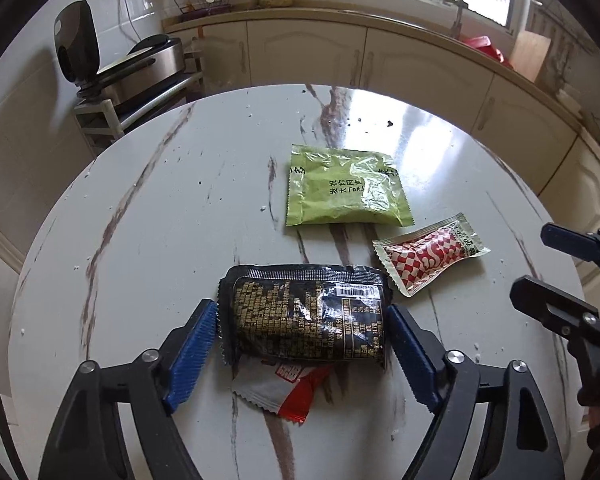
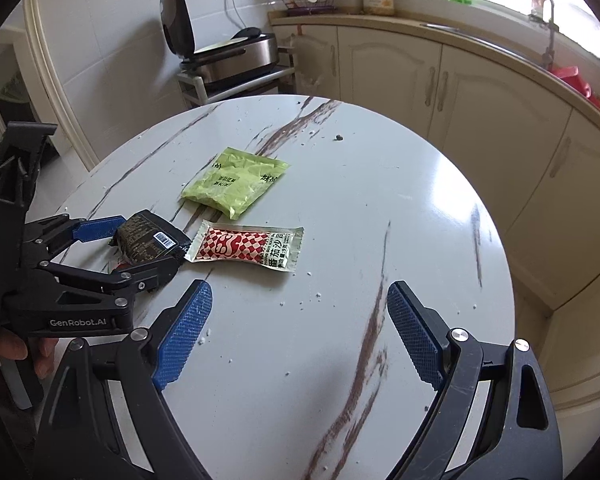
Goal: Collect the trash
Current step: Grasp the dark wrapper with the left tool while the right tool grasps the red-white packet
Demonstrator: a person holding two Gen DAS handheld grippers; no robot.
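Right between the jaws of the left gripper (image 1: 302,320) sits the black packet (image 1: 306,314), lying on the marble-look counter (image 1: 160,208). The blue pads (image 1: 194,350) stand close at either end of it; the left one seems to touch the crimped edge, though whether the pair truly clamps the packet I cannot tell from this angle. Under the packet's near edge pokes out a white and red wrapper (image 1: 280,394), flat on the counter. Just beyond the black packet, toward the right, lies the red checkered sachet (image 1: 430,260), and past that the green packet (image 1: 346,188), near but apart from each other. Small crumbs (image 1: 374,122) dot the far side of the counter.

The right gripper (image 2: 300,328) hangs over a bare stretch of the counter with its jaws spread wide, holding nothing; the red checkered sachet lies ahead of its tips. Farther back, a cooker with raised lid (image 2: 220,46) stands on a rack, and cream cabinets (image 2: 440,80) run beneath the window.
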